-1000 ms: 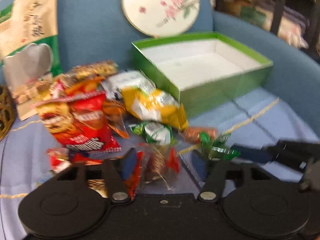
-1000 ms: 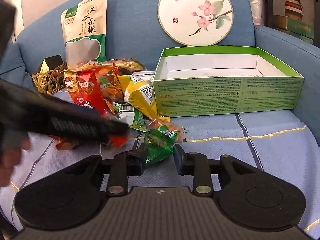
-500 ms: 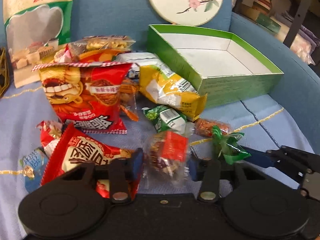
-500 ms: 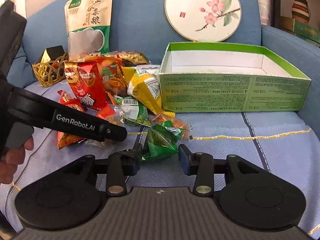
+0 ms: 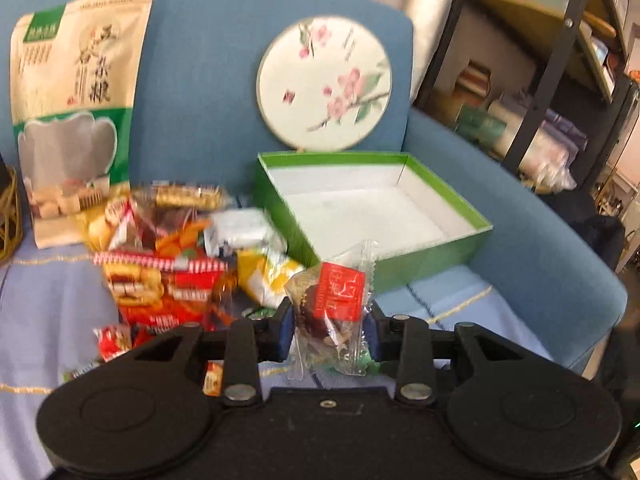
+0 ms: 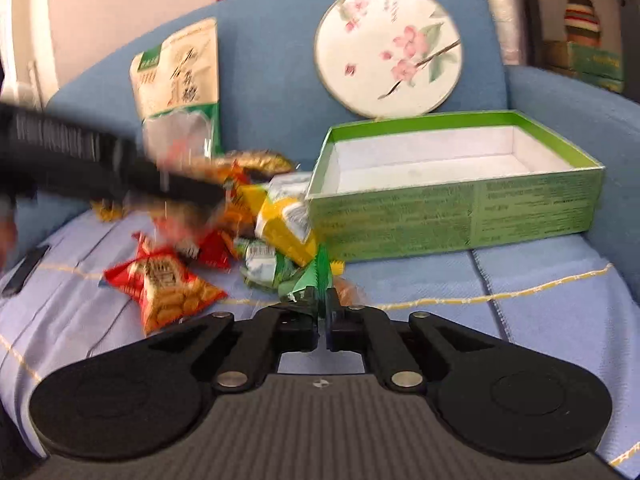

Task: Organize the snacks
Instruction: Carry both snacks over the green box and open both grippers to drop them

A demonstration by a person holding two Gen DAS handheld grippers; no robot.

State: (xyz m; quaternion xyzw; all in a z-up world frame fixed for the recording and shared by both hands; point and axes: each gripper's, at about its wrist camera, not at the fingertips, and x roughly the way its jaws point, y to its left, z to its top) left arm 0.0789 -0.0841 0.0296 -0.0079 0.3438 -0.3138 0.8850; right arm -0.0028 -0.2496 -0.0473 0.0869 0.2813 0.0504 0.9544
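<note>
My left gripper (image 5: 330, 330) is shut on a clear snack packet with a red label (image 5: 338, 308) and holds it lifted above the sofa seat, in front of the open green box (image 5: 432, 256). My right gripper (image 6: 322, 316) is shut on a green wrapped snack (image 6: 314, 276), low over the seat by the box's (image 6: 452, 212) left front corner. A pile of snack bags (image 5: 168, 264) lies left of the box, with a yellow bag (image 6: 286, 224) and a red bag (image 6: 164, 284). The left gripper's arm (image 6: 100, 164) crosses the right wrist view, blurred.
A tall green and cream grain bag (image 5: 74, 112) and a round floral fan (image 5: 324, 84) lean on the blue sofa back. A woven basket (image 5: 10, 216) sits at far left. Shelving (image 5: 560, 80) stands to the right beyond the armrest.
My left gripper has risen with the red-label packet in it. My right gripper has shut on the green snack. Both views are blurred by motion.
</note>
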